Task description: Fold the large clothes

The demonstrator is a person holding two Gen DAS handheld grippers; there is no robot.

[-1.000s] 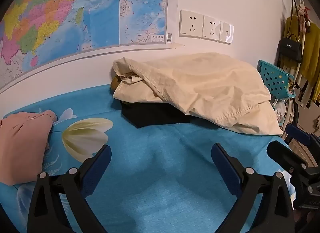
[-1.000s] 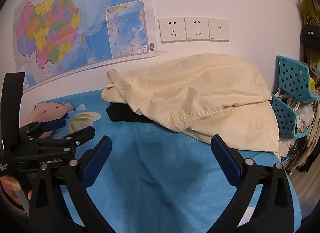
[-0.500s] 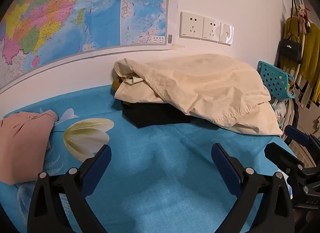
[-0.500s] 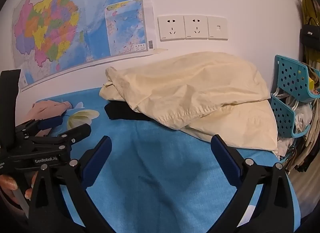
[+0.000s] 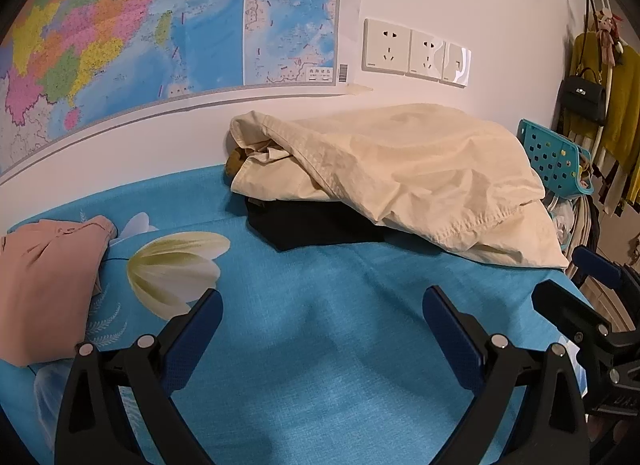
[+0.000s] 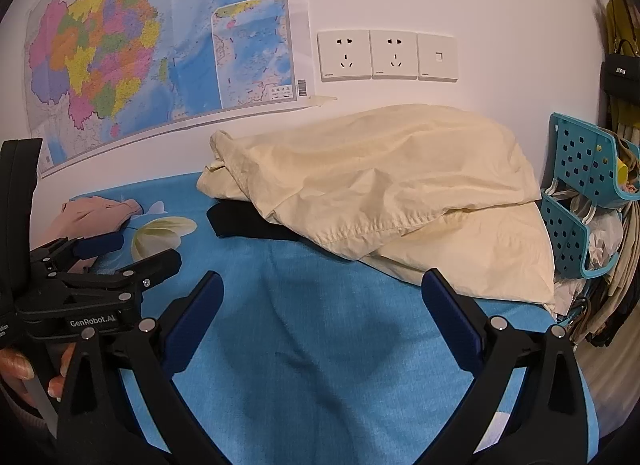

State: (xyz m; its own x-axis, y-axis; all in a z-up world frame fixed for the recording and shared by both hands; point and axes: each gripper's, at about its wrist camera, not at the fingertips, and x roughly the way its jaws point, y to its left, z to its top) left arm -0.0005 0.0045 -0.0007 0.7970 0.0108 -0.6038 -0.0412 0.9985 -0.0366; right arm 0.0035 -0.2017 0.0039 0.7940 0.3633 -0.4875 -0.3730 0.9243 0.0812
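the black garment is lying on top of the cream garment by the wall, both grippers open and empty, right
Not quite: the black garment lies under the cream garment, only its edge poking out, as the left wrist view shows. The left gripper and right gripper are indeed open and empty.

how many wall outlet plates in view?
3, in a row on the wall above the cream cloth: left socket, middle socket, and a right plate that looks like a switch. None seem hidden.

Bed w/ cream, black, pink clothes, prob.
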